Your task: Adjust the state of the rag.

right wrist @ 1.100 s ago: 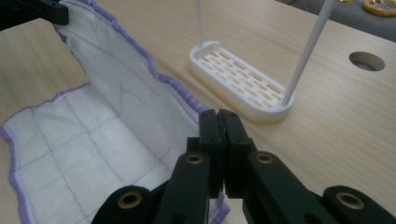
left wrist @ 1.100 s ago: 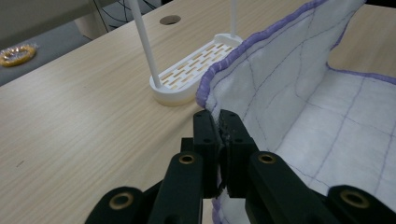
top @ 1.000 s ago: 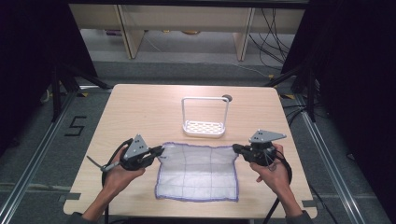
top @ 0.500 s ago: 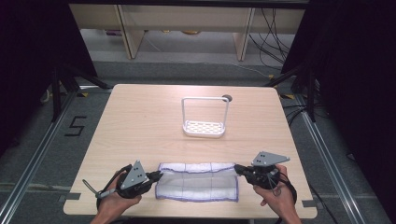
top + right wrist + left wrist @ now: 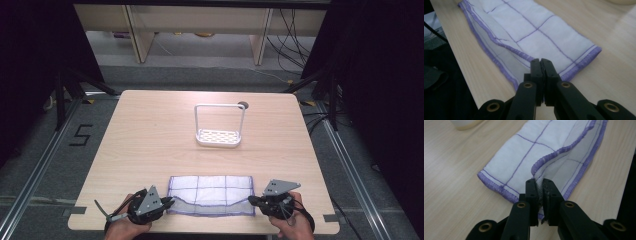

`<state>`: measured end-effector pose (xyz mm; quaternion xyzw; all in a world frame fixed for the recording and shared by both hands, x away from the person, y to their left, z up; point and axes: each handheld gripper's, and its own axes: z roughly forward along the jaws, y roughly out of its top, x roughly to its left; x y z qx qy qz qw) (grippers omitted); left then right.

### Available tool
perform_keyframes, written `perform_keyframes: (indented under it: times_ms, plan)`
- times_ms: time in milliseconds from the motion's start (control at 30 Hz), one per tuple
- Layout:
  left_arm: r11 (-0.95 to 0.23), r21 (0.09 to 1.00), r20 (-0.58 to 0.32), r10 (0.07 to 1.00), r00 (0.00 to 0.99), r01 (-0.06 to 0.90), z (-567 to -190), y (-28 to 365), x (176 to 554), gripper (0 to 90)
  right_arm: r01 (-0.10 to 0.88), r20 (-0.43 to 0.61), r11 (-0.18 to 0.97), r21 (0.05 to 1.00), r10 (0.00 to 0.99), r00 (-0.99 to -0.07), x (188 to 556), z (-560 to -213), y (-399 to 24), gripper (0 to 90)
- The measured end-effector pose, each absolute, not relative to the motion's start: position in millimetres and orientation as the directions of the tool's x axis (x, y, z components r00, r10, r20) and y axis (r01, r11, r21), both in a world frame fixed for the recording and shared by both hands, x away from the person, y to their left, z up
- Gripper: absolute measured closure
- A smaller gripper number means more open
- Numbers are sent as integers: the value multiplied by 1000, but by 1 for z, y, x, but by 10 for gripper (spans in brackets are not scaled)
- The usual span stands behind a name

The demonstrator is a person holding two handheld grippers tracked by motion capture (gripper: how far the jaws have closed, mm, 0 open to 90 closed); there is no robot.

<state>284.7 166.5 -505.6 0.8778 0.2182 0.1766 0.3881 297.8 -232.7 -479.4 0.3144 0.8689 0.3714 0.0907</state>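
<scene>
2 hands low at near edge: left gripper (image 5: 167, 204) easing open, right gripper (image 5: 251, 200) clamped, both on folded cloth (image 5: 212, 192); floor reads "5" (image 5: 81, 135).

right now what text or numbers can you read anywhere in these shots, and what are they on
"5": marked in black on the grey floor, left of the table in the high view.
The cloth bears purple grid lines and hem stitching, no writing.
The white rack has no label that can be read.
The left gripper and right gripper bear no markings that can be read.
</scene>
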Motion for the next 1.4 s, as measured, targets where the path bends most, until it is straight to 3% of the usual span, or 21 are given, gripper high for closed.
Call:
perform_keyframes:
  times_ms: [67, 200, 233, 433, 600, 900, 1133, 1167, 1300, 1400]
  plan:
    - [-594, 759, 121, 531, 838, 267, -507, 168, 283, 689, 475, 70, 539, 696, 608, -791, 296, -482, -233, 877]
    - [-572, 768, 86, 538, 839, 288, -502, 173, 279, 602, 487, 91, 518, 703, 614, -784, 293, -483, -234, 774]
    - [-528, 798, 57, 545, 837, 290, -496, 178, 276, 492, 496, 108, 492, 716, 623, -774, 292, -479, -237, 701]
    - [-434, 832, -6, 615, 788, 345, -476, 184, 291, 417, 527, 134, 402, 749, 686, -715, 300, -465, -243, 585]
    - [-436, 821, 1, 647, 762, 369, -474, 182, 320, 417, 534, 65, 416, 736, 742, -667, 324, -466, -240, 570]
    - [-448, 774, -47, 663, 747, 447, -491, 175, 368, 415, 605, 70, 426, 673, 778, -624, 365, -478, -233, 574]
    - [-477, 748, -56, 647, 760, 461, -499, 168, 374, 402, 596, 67, 426, 681, 774, -630, 374, -485, -226, 560]
    - [-520, 729, -21, 634, 773, 446, -502, 167, 376, 406, 605, 69, 439, 665, 770, -634, 375, -485, -226, 559]
    - [-551, 713, -8, 613, 790, 434, -509, 166, 378, 463, 618, 75, 439, 652, 774, -629, 378, -490, -226, 558]
    - [-570, 714, -6, 576, 818, 406, -509, 165, 378, 592, 619, 74, 444, 648, 772, -631, 381, -496, -224, 578]
